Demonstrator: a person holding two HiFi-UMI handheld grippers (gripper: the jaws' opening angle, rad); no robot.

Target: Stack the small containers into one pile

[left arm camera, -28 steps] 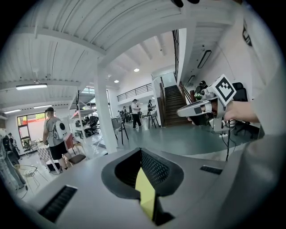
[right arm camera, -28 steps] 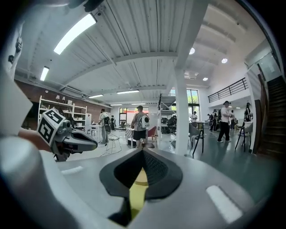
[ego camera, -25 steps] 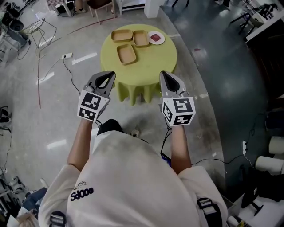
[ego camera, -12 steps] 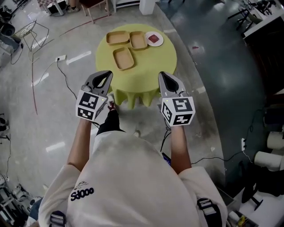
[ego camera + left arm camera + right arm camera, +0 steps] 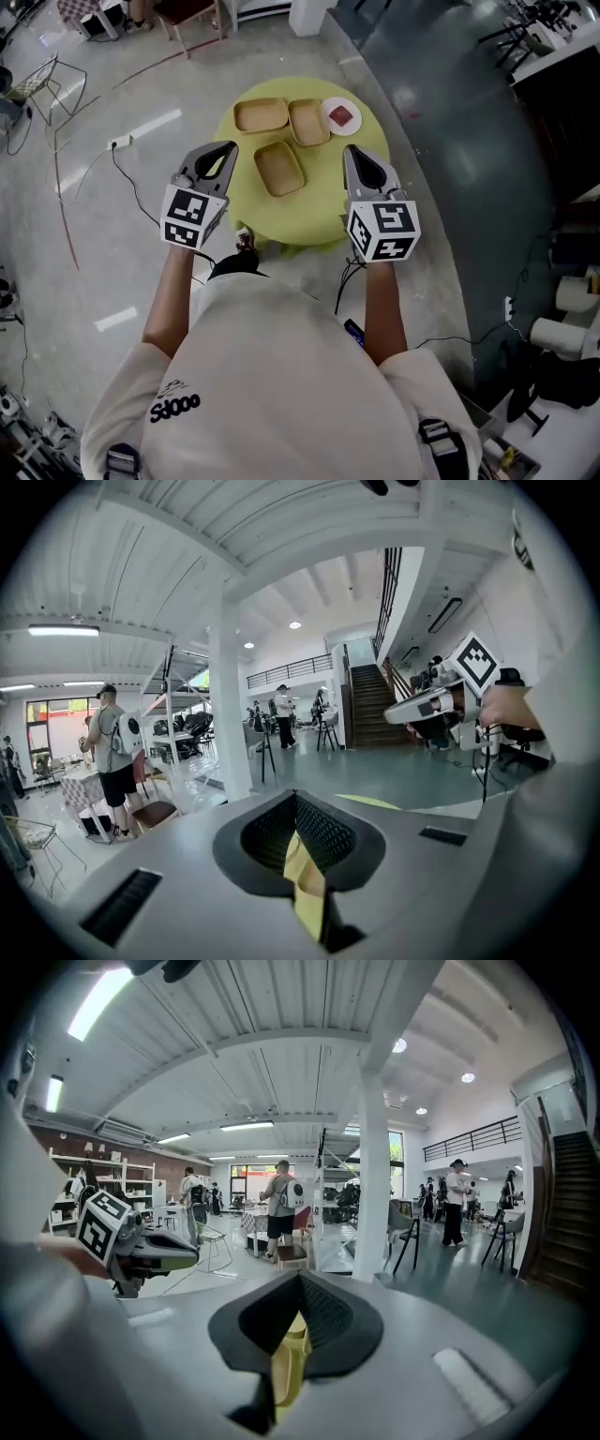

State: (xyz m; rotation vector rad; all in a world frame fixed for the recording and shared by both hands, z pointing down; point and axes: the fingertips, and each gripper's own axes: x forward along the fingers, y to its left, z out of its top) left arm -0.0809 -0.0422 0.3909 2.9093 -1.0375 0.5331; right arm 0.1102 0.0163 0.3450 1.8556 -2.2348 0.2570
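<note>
Table (image 5: 323, 204), nearest container (image 5: 279, 168): drawn closer. Left tongs (image 5: 228, 147), right tongs (image 5: 353, 152): both closed, empty, over table's near side.

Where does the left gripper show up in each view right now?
Head view: left gripper, left of centre, at the yellow table's left edge.
Left gripper view: its own shut jaws, bottom centre.
Right gripper view: far left, mid-height.
Shared landmark: the white pillar, in both gripper views.
</note>
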